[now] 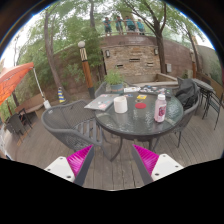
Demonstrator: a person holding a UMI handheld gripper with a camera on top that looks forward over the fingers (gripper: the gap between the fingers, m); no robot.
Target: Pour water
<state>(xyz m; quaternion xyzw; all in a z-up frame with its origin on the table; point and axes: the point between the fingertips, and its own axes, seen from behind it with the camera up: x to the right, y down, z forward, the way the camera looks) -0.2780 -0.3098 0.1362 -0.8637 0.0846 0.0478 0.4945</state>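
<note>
An orange umbrella (12, 78) is seen at the far left, above a wooden bench (30, 104). Grey woven chairs (68, 122) are set beside a round glass-topped desk (140, 117). On the desk, a flat sheet of paper (101, 102) lies leftmost, then a white cylindrical cup (121, 104), a small orange-lidded container (141, 102), and a clear plastic bottle (160, 108) with a pink label, standing upright. The tongs (113, 160) are held spread apart, nothing between the magenta pads (80, 157), above wooden deck planks (112, 170). A stone wall (130, 55) is seen beyond.
</note>
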